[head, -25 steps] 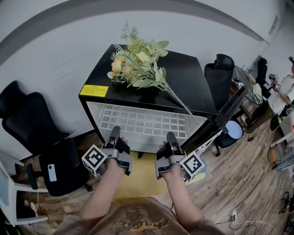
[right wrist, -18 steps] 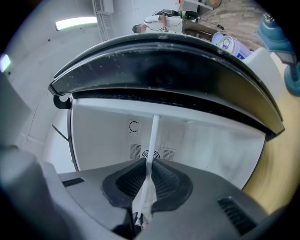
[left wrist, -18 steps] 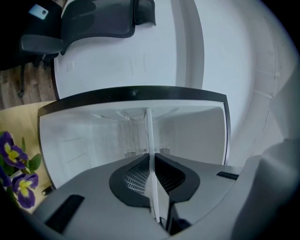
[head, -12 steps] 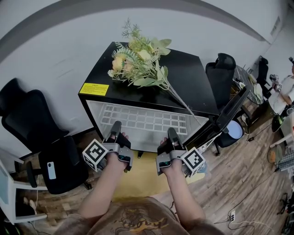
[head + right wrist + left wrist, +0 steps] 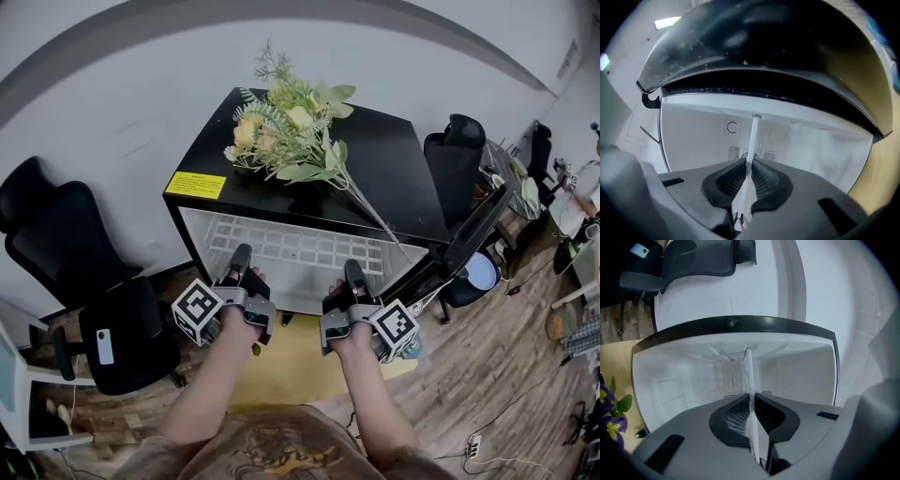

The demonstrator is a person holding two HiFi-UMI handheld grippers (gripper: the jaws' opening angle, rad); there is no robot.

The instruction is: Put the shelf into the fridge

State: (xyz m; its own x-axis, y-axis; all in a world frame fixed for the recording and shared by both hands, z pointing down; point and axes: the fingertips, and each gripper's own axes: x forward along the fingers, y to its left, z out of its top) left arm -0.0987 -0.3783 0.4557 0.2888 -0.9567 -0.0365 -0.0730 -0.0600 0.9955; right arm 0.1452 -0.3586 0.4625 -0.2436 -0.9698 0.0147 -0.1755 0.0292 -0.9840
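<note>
L gripper [image 5: 242, 259] & R gripper [image 5: 352, 272] each pinch shelf [image 5: 300, 246] edge. Keep it level, push both evenly into fridge [image 5: 398, 178]; rails unclear, go slow.

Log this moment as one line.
left gripper: shut on shelf | right gripper: shut on shelf | shelf: in fridge opening | door: open

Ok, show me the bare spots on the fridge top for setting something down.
On the fridge top, the widest bare patch is the right half, between the bouquet and the right edge. A narrower strip runs along the left edge behind the yellow label. The middle is crowded by the bouquet, stems reaching the front right corner.
</note>
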